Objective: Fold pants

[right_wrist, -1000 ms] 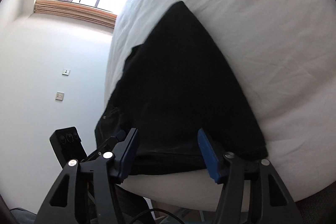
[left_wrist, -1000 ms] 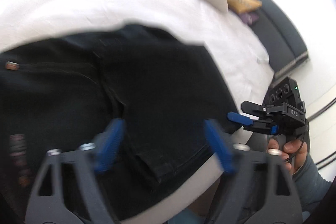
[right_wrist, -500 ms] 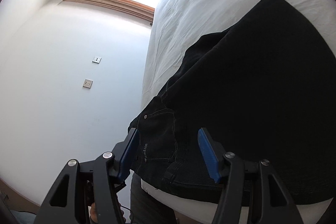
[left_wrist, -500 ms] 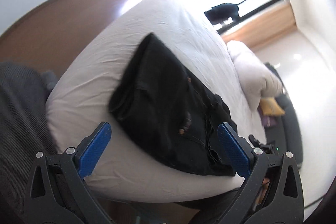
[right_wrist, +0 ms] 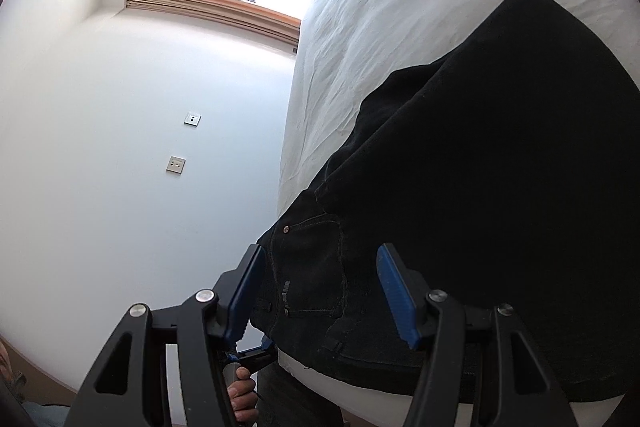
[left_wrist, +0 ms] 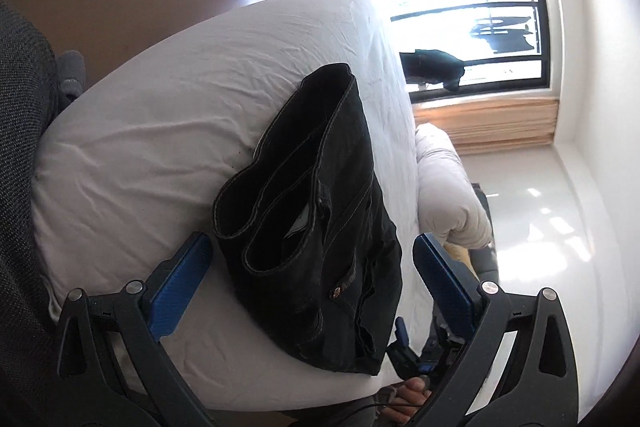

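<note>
Black pants [left_wrist: 320,211] lie folded in a long stack on the white bed [left_wrist: 160,155], the leg hems at the near end. My left gripper [left_wrist: 310,255] is open wide in front of those hems, touching nothing. In the right wrist view the pants [right_wrist: 500,167] fill the right side, with the waist and a back pocket [right_wrist: 308,267] nearest. My right gripper [right_wrist: 320,263] hangs open at that waist corner, by the bed's edge, and its pads do not press the cloth. The right gripper [left_wrist: 404,347] also shows low in the left wrist view.
A rolled white duvet [left_wrist: 452,195] lies at the bed's far side under a barred window [left_wrist: 472,19]. A white wall with two socket plates [right_wrist: 176,164] runs beside the bed. A person's dark grey clothing [left_wrist: 20,187] fills the left edge. A hand [right_wrist: 240,391] holds the left gripper's handle.
My left gripper has drawn back off the pants, rolled, and opened wider; it now faces the hem end. The right wrist view has swung from the pants' folded edge to the waist corner.
</note>
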